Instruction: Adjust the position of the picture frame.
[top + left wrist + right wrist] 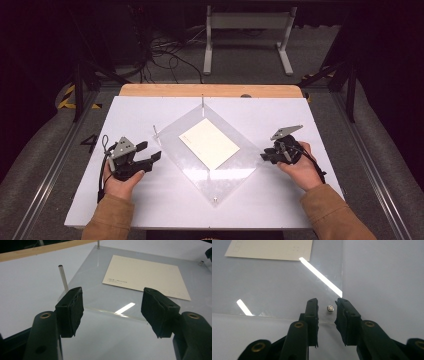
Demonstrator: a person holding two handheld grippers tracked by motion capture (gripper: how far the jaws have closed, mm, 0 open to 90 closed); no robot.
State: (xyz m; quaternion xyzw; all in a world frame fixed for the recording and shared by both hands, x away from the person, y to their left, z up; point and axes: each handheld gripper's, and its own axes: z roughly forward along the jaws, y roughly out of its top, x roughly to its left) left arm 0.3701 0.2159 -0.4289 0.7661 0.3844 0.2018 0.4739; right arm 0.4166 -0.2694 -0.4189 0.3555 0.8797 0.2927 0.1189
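Observation:
A clear acrylic sheet [220,175] lies turned like a diamond on the white table [150,200], with a cream card [209,142] at its middle. Thin metal posts stand at its far corner [202,102] and left corner [155,131]. My left gripper [150,151] is open just off the sheet's left edge, nothing between its jaws [112,307]; the left post [63,278] rises beyond its left pad. My right gripper [263,156] is at the sheet's right corner. Its jaws [327,301] stand narrowly apart on either side of a short metal stud [330,308], not touching it.
A wooden strip [210,90] runs along the table's far edge. Another small stud [215,200] marks the sheet's near corner. Bright light streaks [322,277] reflect off the acrylic. Beyond the table are a white frame's legs [247,30] and cables on the floor.

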